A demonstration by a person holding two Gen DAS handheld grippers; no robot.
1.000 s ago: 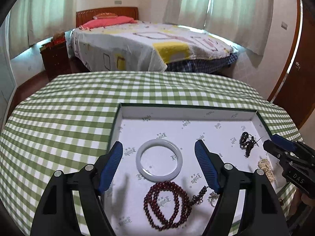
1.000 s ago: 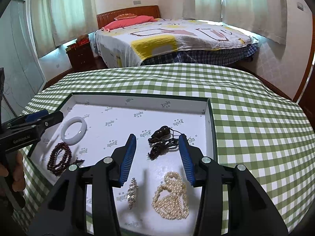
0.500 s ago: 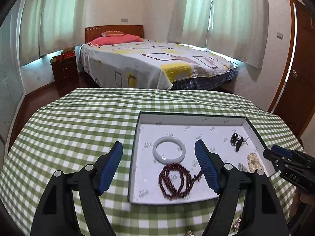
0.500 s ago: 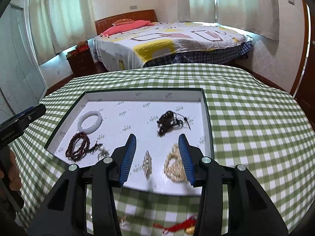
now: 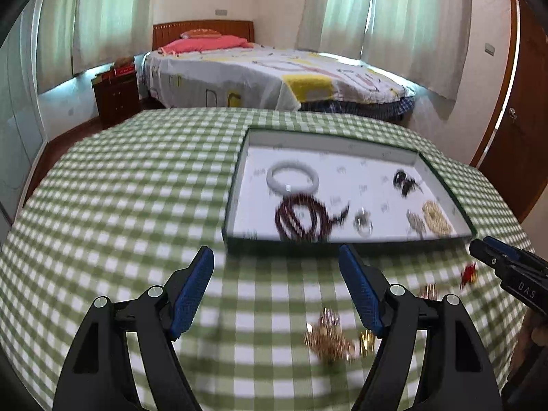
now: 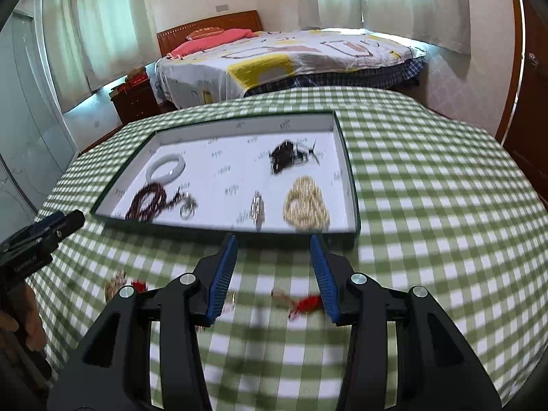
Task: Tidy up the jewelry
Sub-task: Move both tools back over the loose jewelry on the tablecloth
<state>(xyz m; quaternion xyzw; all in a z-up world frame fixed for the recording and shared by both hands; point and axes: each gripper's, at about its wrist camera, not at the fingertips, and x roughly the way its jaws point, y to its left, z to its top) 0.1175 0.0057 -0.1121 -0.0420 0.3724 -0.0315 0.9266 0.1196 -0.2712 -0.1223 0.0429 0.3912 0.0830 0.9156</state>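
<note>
A white-lined tray (image 5: 236, 185) (image 6: 351, 185) sits on the green checked table. In it lie a white bangle (image 5: 292, 175) (image 6: 166, 167), dark red beads (image 5: 301, 217) (image 6: 147, 202), a black piece (image 5: 404, 181) (image 6: 287, 154), a pearl strand (image 5: 436, 217) (image 6: 306, 205), a silver ring (image 5: 363, 222) (image 6: 188, 207) and a small clip (image 6: 257, 209). Loose gold pieces (image 5: 330, 337) (image 6: 114, 284) and a red tassel item (image 5: 467, 272) (image 6: 304, 303) lie on the cloth before the tray. My left gripper (image 5: 275, 270) and right gripper (image 6: 274, 260) are open and empty, short of the tray.
A bed (image 5: 274, 75) and a wooden nightstand (image 5: 116, 96) stand beyond the table. A wooden door (image 5: 524, 102) is at the right. The checked cloth stretches wide to the left of the tray (image 5: 120, 188) and to its right (image 6: 445, 188).
Both grippers have pulled back from over the tray toward the table's near side. The loose gold pieces and red tassel item have come into view.
</note>
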